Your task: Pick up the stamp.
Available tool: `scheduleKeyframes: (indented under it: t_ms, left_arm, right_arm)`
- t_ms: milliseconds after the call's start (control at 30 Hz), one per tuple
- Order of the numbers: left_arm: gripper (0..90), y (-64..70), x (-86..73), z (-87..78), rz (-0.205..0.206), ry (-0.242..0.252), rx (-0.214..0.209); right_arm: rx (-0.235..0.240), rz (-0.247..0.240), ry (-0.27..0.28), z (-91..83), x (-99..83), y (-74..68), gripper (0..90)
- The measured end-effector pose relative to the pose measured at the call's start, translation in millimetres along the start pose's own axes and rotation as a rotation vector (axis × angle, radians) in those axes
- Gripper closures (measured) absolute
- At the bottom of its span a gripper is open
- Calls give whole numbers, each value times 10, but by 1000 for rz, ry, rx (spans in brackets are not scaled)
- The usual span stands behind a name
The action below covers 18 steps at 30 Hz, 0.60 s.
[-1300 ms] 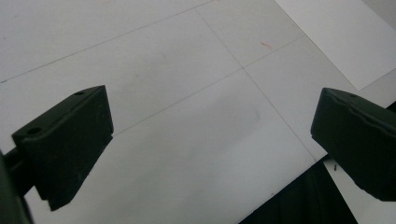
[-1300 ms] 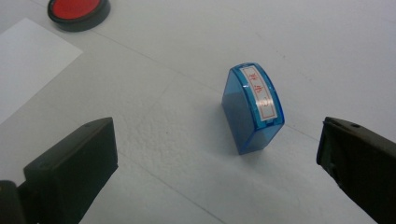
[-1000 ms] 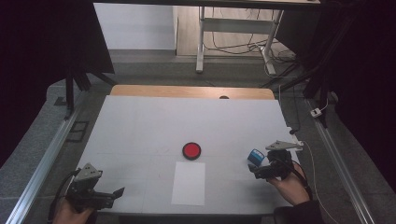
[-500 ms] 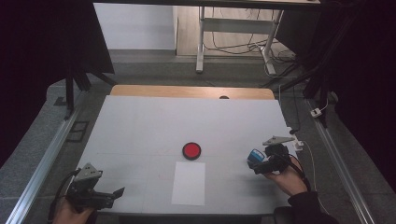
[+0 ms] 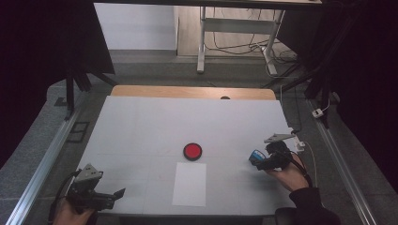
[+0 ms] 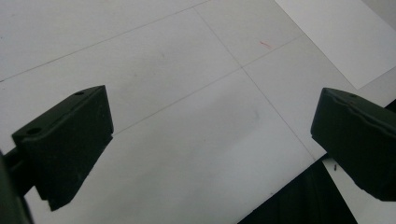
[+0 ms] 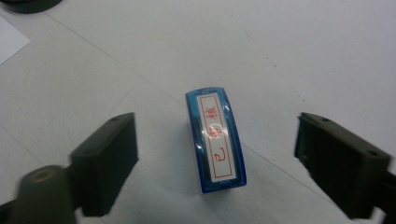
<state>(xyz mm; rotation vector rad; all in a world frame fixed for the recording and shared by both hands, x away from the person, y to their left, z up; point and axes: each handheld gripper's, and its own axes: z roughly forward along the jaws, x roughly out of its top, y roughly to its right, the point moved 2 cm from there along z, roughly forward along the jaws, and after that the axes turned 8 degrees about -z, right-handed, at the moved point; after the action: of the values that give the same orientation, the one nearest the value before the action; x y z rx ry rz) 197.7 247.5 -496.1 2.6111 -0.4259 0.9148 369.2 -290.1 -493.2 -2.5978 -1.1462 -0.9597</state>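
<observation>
The right gripper [image 5: 261,158] has drifted a little toward the middle of the counter [image 5: 141,122] over the last second, and it now sits at the blue stamp [image 7: 215,139], which stands on the counter's right side, near the near edge. In the right gripper view the stamp lies between the two fingers [image 7: 108,161], which stand wide apart with clear gaps on both sides; neither touches the blue casing. The stamp's label with red characters faces the camera, and its long side runs along the line of the gripper, so the fingers flank its two long faces. The small shift seems to have centred the stamp in the opening, and this reads as the last alignment before a grasp: the closing has not yet begun.

The left gripper [image 5: 109,196] has barely moved. It rests at the near left corner of the counter, its fingers [image 6: 70,140] spread wide with nothing between them, over bare surface close to the near edge.

A white sheet of paper [image 5: 189,183] lies in the middle near the front edge, and a red ink pad [image 5: 192,151] in a black round case sits just beyond it, well to the left of the stamp. Judging by these, the stamp is probably meant to go to the pad and then to the paper; for now it has to be gripped squarely so it does not tip.
</observation>
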Motion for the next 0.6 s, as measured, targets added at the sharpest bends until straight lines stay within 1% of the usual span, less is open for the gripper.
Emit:
scheduleKeyframes:
  t_ms: [67, 133, 200, 233, 267, 300, 333, 367, 433, 500, 600]
  left_arm:
    - [0, 0, 0, 0, 0, 0, 0]
    - [0, 0, 0, 0, 1, 0, 0]
    - [0, 1, 0, 0, 1, -1, 0]
    - [0, 1, 0, 1, 2, -1, 0]
    - [0, 2, 0, 1, 2, -1, 0]
    - [0, 2, 0, 1, 3, -1, 1]
    - [0, 2, 0, 1, 5, -2, 2]
    - [0, 3, 0, 2, 5, -3, 2]
    - [0, 4, 0, 2, 6, -3, 2]
    - [0, 6, 0, 4, 7, -4, 3]
    - [0, 7, 1, 5, 9, -6, 4]
  right_arm:
    - [6, -2, 0, 5, 5, 7, 203]
    - [14, -4, -5, 3, 14, 18, 262]
    - [14, -8, -5, -4, 21, 31, 310]
    - [22, -12, -6, -12, 28, 44, 367]
    - [23, -17, -10, -16, 30, 50, 385]
    - [23, -17, -10, -16, 30, 50, 385]
    - [26, -20, -11, -16, 31, 54, 408]
    - [34, -27, -14, -14, 31, 59, 428]
    - [34, -43, -17, -11, 33, 65, 463]
    - [47, -46, -18, -11, 38, 66, 502]
    - [56, -46, -14, -6, 41, 69, 527]
